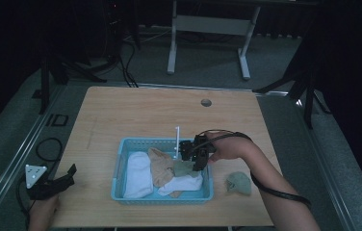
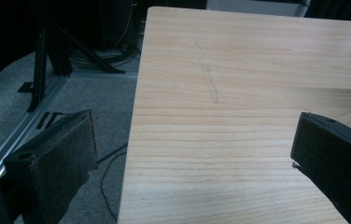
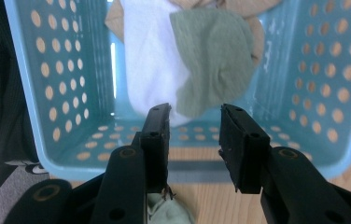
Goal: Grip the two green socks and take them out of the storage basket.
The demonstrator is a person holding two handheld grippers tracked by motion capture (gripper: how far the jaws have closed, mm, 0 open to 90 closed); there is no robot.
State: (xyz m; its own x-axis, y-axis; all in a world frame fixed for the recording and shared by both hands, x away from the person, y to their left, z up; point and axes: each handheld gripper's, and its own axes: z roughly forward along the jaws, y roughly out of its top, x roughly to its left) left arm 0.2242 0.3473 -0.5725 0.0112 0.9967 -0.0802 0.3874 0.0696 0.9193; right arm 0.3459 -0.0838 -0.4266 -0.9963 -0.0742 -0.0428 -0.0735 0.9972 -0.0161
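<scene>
A light blue perforated basket (image 1: 117, 163) stands at the middle of the wooden table (image 1: 145, 110). Inside lie a white sock (image 1: 138, 173), a tan sock (image 1: 160, 166), a green sock (image 1: 184, 168) and another white sock (image 1: 185, 184). My right gripper (image 1: 185, 153) hovers over the basket's right side, its jaws apart and empty. In the right gripper view the right gripper (image 3: 195, 112) looks into the basket (image 3: 52, 93), where the green sock (image 3: 211, 56) lies across a white sock (image 3: 148, 60). A second green sock (image 1: 239, 183) rests on the table right of the basket. My left gripper (image 1: 71, 175) stands open at the table's front left corner.
In the left gripper view the wide-open left gripper (image 2: 194, 121) straddles the table's left edge (image 2: 134, 140), with grey floor and a black stand (image 2: 40, 60) beyond. A round cable hole (image 1: 206, 102) sits near the far edge. A white table frame (image 1: 208, 29) stands behind.
</scene>
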